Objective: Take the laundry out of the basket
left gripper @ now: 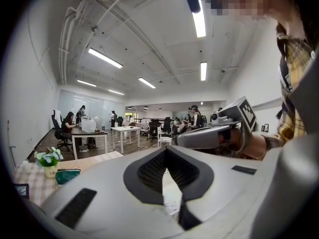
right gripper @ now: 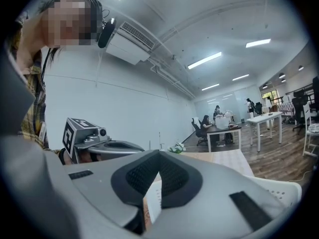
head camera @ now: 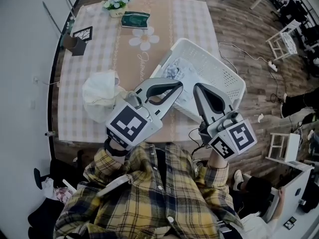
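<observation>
1. nearest, on the near side of the laundry basket (head camera: pixel 227 76), is the person's plaid shirt (head camera: pixel 149 198), cut off by the frame's lower edge.
2. the left gripper (head camera: pixel 175 85) has its jaws closed together on nothing, and its tips point over the basket's near-left side.
3. the right gripper (head camera: pixel 199 86) is likewise closed and empty, and it points at the basket's near long side.
4. the white, perforated basket sits on the checked table (head camera: pixel 84 68). its long axis runs diagonally from far-left to near-right in the head view, and its right end hangs past the table's edge. both grippers cover its near rim.
5. the laundry (head camera: pixel 175 67), a bluish-grey patterned bundle, lies inside the basket at its left end. the left gripper hides its near part, and how many pieces it holds cannot be made out.
6. a crumpled white cloth (head camera: pixel 99 93) lies on the table to the left of the basket.
7. beyond the basket are a green pouch (head camera: pixel 135 20) and a small flower pot (head camera: pixel 117 5).
8. in the right gripper view only a strip of the basket's rim shows past the gripper body.
</observation>
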Tool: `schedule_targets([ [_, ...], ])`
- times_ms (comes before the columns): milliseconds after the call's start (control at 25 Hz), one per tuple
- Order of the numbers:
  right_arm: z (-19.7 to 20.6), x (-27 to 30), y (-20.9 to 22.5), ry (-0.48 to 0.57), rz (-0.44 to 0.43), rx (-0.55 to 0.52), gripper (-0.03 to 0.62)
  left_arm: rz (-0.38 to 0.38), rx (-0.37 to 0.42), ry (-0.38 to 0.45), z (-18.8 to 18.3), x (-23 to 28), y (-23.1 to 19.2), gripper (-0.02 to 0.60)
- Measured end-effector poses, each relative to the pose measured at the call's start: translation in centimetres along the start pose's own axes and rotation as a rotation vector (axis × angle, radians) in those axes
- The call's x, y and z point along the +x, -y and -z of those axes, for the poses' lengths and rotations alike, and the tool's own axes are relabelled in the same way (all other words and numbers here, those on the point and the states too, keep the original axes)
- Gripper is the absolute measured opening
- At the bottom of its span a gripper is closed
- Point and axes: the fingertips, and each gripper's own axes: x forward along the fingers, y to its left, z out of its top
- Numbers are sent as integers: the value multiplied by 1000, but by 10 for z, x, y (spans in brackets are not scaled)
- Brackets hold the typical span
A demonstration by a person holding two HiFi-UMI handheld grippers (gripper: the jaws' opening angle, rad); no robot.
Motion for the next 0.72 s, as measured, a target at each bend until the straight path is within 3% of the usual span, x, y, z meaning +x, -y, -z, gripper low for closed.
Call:
schedule_targets([
  [200,4,-4,24,-21,41,-13,-2,-9,23,-71,9,18,-6,38],
  [320,8,-5,41,-55,62,-40,-2,5,77,-121,16,34,-10,44],
  [720,42,4,81,-242,12,-125,48,76,208,-290,40,83,-31,85],
])
